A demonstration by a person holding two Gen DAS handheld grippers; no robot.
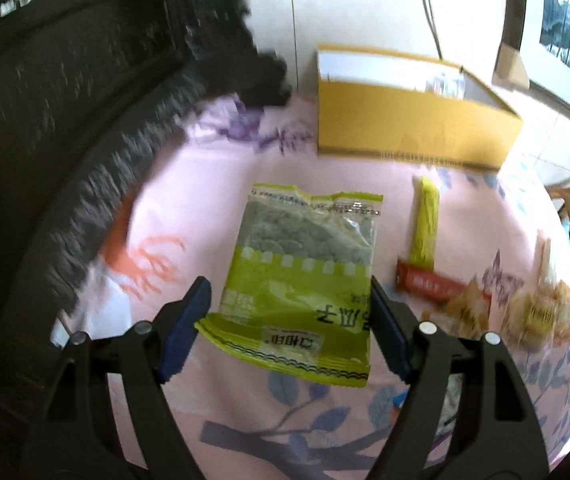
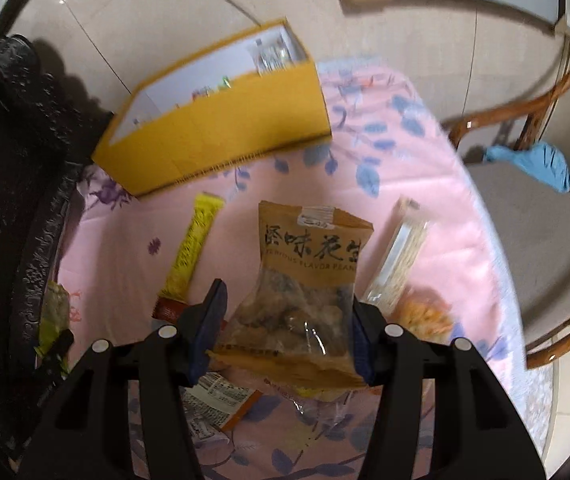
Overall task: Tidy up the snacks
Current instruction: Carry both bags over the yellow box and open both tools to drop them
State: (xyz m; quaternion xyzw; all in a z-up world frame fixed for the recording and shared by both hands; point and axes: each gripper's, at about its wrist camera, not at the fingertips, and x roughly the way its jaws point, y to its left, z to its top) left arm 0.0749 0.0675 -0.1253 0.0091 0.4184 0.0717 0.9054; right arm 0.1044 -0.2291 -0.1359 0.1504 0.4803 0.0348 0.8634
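Above the pink cloth (image 1: 189, 200), our left gripper (image 1: 291, 320) clamps a green packet (image 1: 301, 272); only the right wrist view shows our right gripper (image 2: 285, 326) clamping a brown peanut bag (image 2: 309, 280).

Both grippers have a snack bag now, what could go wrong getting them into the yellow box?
The left gripper pinches the green bag only by its side edges, so the slick film may slip out. The right gripper squeezes the peanut bag, which could crumple or twist. The yellow box is narrow, so two bags arriving together might collide.
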